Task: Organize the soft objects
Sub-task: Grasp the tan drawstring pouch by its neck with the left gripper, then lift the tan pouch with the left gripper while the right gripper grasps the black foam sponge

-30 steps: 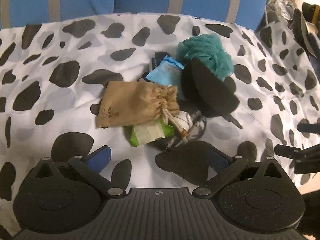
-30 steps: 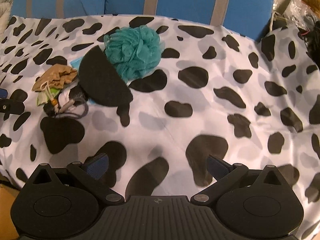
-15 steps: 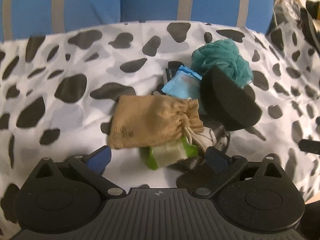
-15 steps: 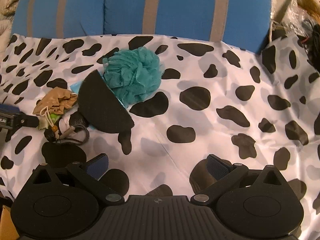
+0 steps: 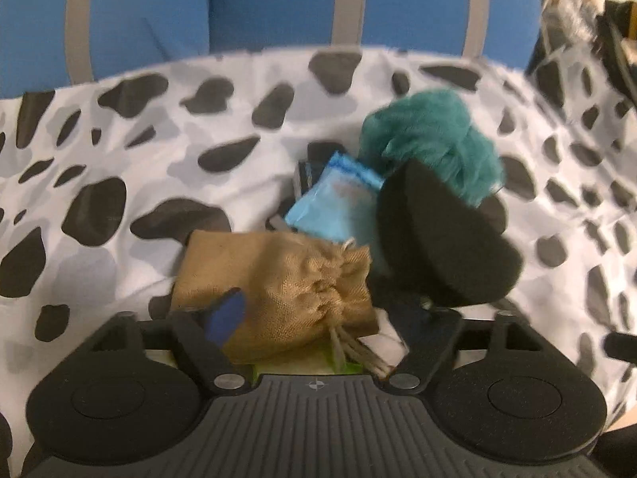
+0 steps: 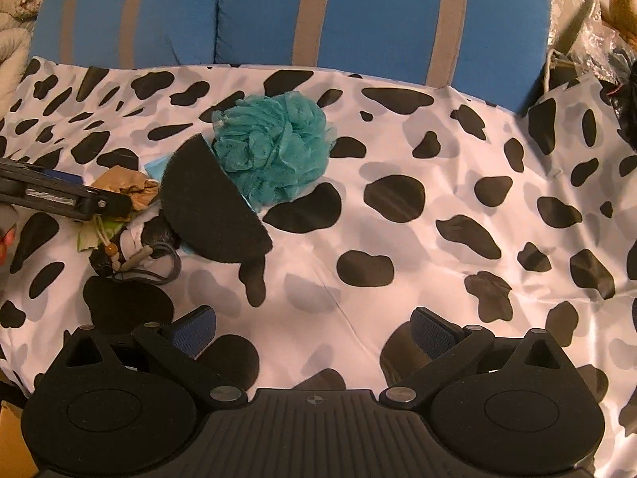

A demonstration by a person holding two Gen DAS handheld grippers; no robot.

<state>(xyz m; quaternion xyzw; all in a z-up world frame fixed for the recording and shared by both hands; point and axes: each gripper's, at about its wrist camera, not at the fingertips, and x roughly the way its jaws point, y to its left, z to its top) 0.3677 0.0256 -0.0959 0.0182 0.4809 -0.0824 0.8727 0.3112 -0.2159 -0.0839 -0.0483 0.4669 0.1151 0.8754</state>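
Your burlap pouch (image 5: 274, 283) lies at the near-left edge of the pile on the spotted sheet (image 5: 119, 151), its drawstring neck turned toward the black foam half-disc (image 5: 442, 247). It looks light, limp and coarse enough not to slip; I'd take it across the body, not by the cords. Your left tongs (image 5: 318, 318) are closing around it, pads not clearly pressing yet. Behind the pouch a pale blue packet (image 5: 334, 199) leans; beyond that sits the teal mesh puff (image 5: 430, 139). Right tongs (image 6: 314, 328) stand spread and empty. The green-edged thing under the pouch is mostly hidden, and the left view is blurred.
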